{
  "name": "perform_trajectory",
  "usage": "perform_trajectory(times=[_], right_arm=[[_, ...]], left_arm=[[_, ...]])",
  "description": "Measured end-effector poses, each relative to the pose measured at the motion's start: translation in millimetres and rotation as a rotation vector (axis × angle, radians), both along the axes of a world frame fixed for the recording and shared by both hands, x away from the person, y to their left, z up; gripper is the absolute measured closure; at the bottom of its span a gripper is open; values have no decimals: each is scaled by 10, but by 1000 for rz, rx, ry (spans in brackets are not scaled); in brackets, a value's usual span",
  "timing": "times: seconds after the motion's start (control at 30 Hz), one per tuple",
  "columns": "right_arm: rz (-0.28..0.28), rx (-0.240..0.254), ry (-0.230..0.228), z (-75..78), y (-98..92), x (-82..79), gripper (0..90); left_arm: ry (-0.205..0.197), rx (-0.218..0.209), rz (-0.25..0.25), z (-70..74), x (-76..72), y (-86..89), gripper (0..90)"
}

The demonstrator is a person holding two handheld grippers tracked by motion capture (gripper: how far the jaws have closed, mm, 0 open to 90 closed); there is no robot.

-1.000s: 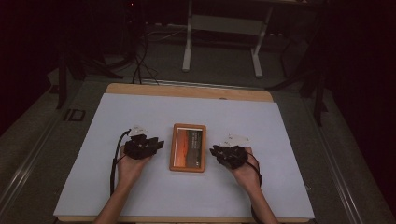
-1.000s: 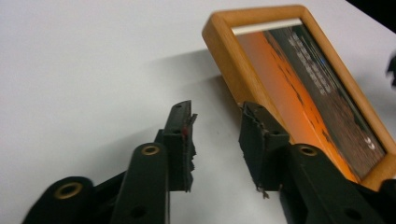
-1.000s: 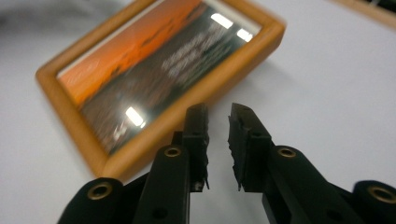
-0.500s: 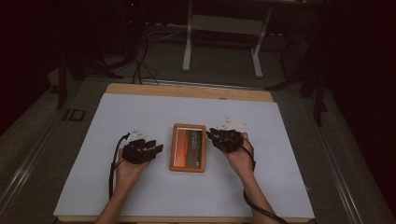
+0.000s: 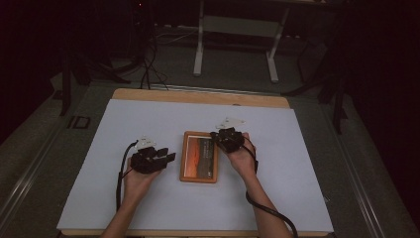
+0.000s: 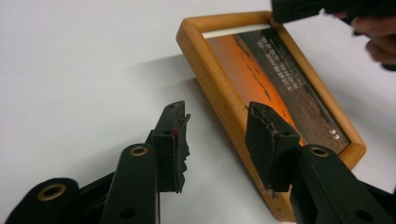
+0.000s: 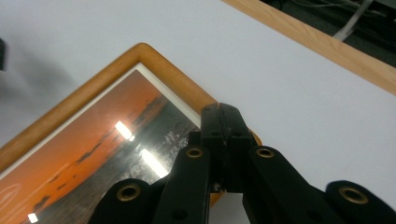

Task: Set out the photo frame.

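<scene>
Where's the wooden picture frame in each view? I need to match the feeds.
High view: picture frame lies mid-table, between both hands.
Left gripper view: upper right, running diagonally past the open left gripper.
Right gripper view: lower left, its corner under the shut right gripper.
Shared landmark: the frame's orange sunset print.

You get a dim high view: the white table top (image 5: 148, 124) is the one lit area, and the room behind it at the top of the frame sinks into near black, with faint grain and soft detail. In your left gripper view the light is brighter and even, the picture frame (image 6: 224, 100) throws a soft shadow to its left, and the near jaws at the bottom are slightly out of focus. Your right gripper view shows small white glare spots on the frame's glass at lower left, and its upper right corner falls dark.
</scene>
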State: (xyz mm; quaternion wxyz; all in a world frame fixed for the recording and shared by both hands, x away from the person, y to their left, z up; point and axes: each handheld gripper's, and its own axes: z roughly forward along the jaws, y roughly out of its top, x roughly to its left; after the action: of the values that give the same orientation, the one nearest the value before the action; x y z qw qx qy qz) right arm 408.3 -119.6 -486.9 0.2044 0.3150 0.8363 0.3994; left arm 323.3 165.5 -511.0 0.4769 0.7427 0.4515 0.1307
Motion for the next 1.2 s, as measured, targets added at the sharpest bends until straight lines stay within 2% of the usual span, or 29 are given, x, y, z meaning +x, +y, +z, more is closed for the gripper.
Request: perform_trajectory(times=[0.13, 0.63, 0.97, 1.2], right_arm=[[-7, -23, 11, -60, 30, 30, 897], [-34, -13, 25, -90, -32, 71, 898], [-68, -20, 72, -151, -119, 143, 898], [-107, -21, 109, -297, -196, 190, 899]], left_arm=[[-3, -16, 2, 14, -1, 31, 583], [-12, -24, 0, 49, -3, 62, 591], [-10, -22, 4, 60, -3, 60, 586], [-8, -25, -3, 70, -7, 42, 586]])
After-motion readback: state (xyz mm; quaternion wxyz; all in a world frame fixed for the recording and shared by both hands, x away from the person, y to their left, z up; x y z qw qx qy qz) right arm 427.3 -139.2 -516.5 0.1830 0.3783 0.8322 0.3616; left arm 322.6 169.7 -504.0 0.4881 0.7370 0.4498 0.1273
